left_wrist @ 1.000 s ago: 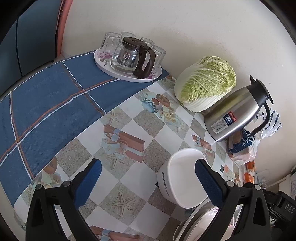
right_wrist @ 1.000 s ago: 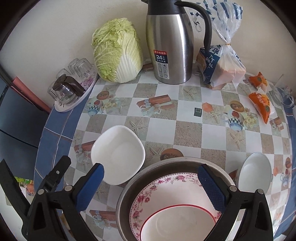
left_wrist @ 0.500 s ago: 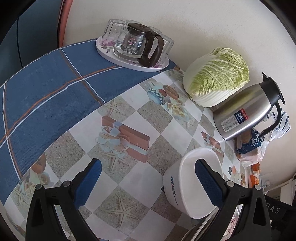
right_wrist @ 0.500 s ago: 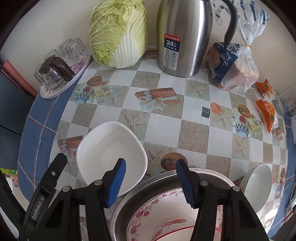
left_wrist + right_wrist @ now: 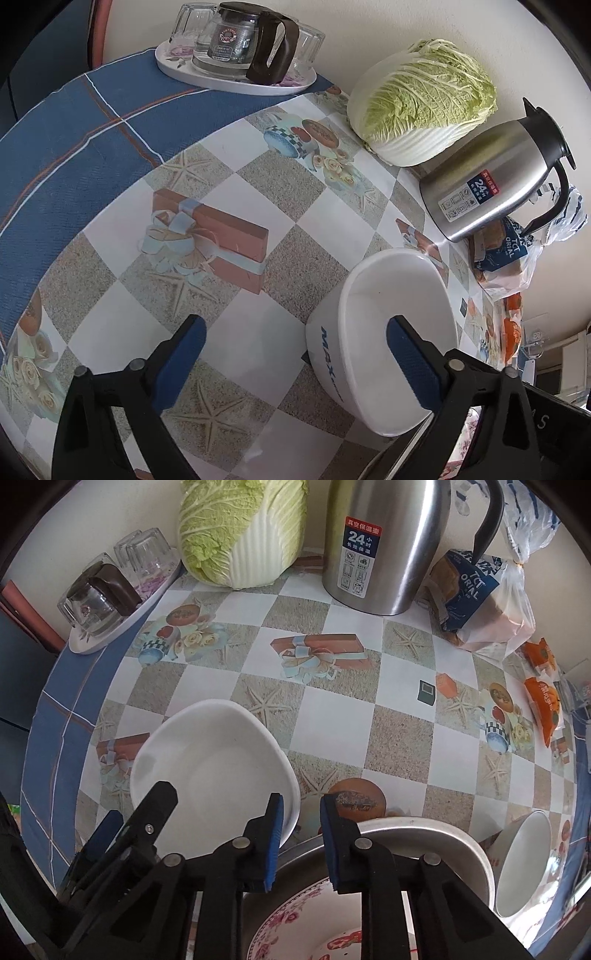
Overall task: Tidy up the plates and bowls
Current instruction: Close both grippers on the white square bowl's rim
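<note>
A white squarish bowl (image 5: 376,295) (image 5: 221,753) stands on the checked tablecloth. My left gripper (image 5: 295,354) straddles its near wall, one finger inside the bowl and one outside. Its jaws are closing and neither pad presses on the wall. It also shows in the right wrist view as the left gripper (image 5: 140,805). A steel basin (image 5: 424,834) holds a floral plate (image 5: 295,923) with a red-rimmed bowl (image 5: 351,945) on it. My right gripper (image 5: 301,834) hangs over the basin's far rim, jaws closing to a narrow gap. Another white bowl (image 5: 524,856) stands to the right.
Along the wall are a cabbage (image 5: 240,528), a steel thermos jug (image 5: 384,542), a bread bag (image 5: 476,598) and a tray (image 5: 236,79) with a glass teapot and tumblers. Orange snack packets (image 5: 543,701) lie at the right. A small dark square (image 5: 426,692) lies mid-table.
Both grippers have sunk toward the table. The right jaws have gone from wide open to a narrow gap. The left jaws have narrowed a little, and one finger now sits inside the white bowl.
</note>
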`<action>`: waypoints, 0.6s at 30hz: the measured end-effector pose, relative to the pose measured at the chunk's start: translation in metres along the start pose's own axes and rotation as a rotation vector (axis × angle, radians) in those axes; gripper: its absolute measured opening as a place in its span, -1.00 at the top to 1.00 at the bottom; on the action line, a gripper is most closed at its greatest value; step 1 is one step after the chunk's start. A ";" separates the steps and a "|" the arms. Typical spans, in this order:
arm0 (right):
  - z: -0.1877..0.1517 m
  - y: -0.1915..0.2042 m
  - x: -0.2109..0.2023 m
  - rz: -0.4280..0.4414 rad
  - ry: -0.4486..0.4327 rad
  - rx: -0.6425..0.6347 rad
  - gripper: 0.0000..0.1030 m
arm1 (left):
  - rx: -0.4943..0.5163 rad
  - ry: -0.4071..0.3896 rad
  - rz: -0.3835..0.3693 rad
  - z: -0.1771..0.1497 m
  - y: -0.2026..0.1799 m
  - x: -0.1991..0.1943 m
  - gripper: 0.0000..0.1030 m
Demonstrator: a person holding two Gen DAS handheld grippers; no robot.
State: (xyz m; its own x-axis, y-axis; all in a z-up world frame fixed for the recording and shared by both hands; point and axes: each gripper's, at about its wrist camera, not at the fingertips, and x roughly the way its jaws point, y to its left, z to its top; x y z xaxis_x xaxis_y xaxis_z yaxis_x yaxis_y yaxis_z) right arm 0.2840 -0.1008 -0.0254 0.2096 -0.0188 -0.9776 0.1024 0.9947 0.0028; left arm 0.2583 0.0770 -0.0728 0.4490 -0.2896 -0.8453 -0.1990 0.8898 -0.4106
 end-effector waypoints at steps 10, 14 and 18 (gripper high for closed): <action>-0.001 0.001 0.009 0.010 0.013 0.002 0.56 | 0.056 0.023 -0.036 -0.005 -0.016 0.007 0.57; -0.001 0.002 0.009 0.015 0.014 -0.004 0.55 | 0.059 0.021 -0.029 -0.006 -0.017 0.006 0.59; -0.002 0.004 0.010 0.027 0.015 -0.008 0.56 | 0.044 0.026 -0.042 -0.006 -0.014 0.005 0.60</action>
State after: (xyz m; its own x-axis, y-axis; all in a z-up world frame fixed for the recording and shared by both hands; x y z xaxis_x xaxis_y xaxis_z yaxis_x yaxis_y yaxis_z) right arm 0.2851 -0.0967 -0.0357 0.1972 0.0096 -0.9803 0.0887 0.9957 0.0276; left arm 0.2581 0.0614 -0.0736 0.4335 -0.3358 -0.8362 -0.1419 0.8910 -0.4313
